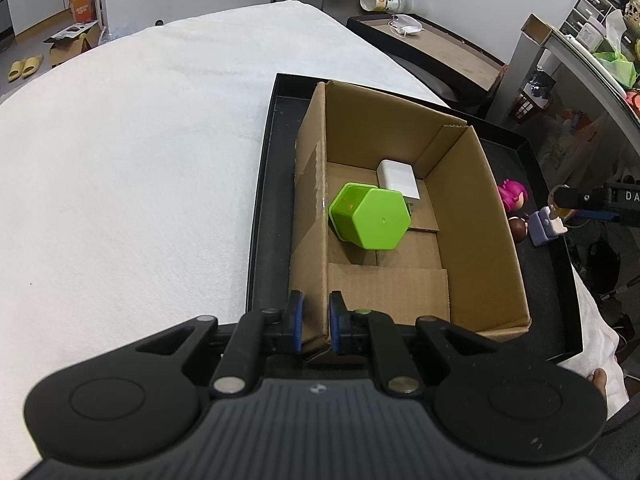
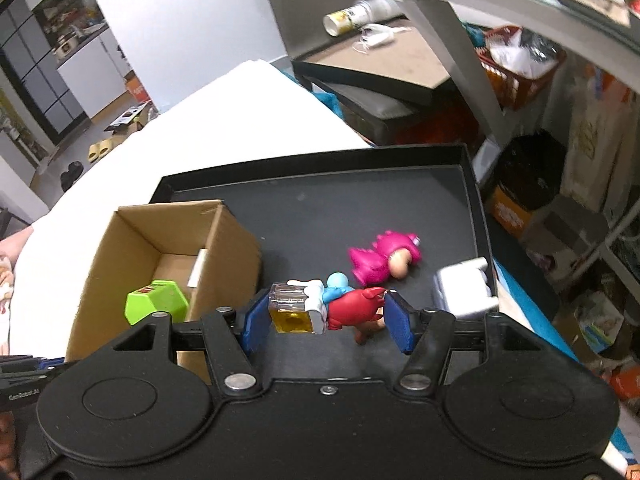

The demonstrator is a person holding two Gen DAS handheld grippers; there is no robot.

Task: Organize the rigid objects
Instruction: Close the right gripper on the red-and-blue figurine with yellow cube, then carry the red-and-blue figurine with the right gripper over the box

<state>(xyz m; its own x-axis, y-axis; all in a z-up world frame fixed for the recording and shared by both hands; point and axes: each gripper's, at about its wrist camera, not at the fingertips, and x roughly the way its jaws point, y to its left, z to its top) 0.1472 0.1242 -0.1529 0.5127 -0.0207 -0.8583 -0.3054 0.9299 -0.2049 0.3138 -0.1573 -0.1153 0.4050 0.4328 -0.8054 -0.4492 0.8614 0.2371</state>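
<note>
**boxfan22:** So what's in what here?

**tray_watcher:** The open brown cardboard box (image 1: 400, 216) sits inside the shallow black tray (image 1: 264, 200), and the tray is on the surface under a white cloth (image 1: 140, 140). Two things are in the box: a lime-green hexagonal plastic cup (image 1: 370, 216) tipped on its side, and a white rectangular charger block (image 1: 398, 178) touching it on the far side. On the tray floor beside the box, not in it, there's a pink spiky-hooded toy figure (image 2: 384, 260) lying down and a pale lilac-and-white boxy plug thing (image 2: 464, 292) near the tray's right wall.

**boxfan22:** And the grippers?

**tray_watcher:** The left gripper (image 1: 316, 322) has its blue-padded jaws clamped on the box's near-left wall, one pad outside, one inside. The right gripper (image 2: 326, 316) is over the tray just right of the box, jaws apart. Between them there's a small clear square bottle with yellow liquid (image 2: 292, 312) against the left pad and a red-and-blue toy figure (image 2: 352, 304) near the right pad. Can't tell if the pads are actually squeezing them or just bracketing them.

**boxfan22:** The bottle's intact?

**tray_watcher:** Looks it, with a white cap end pointing toward the red figure.
</note>
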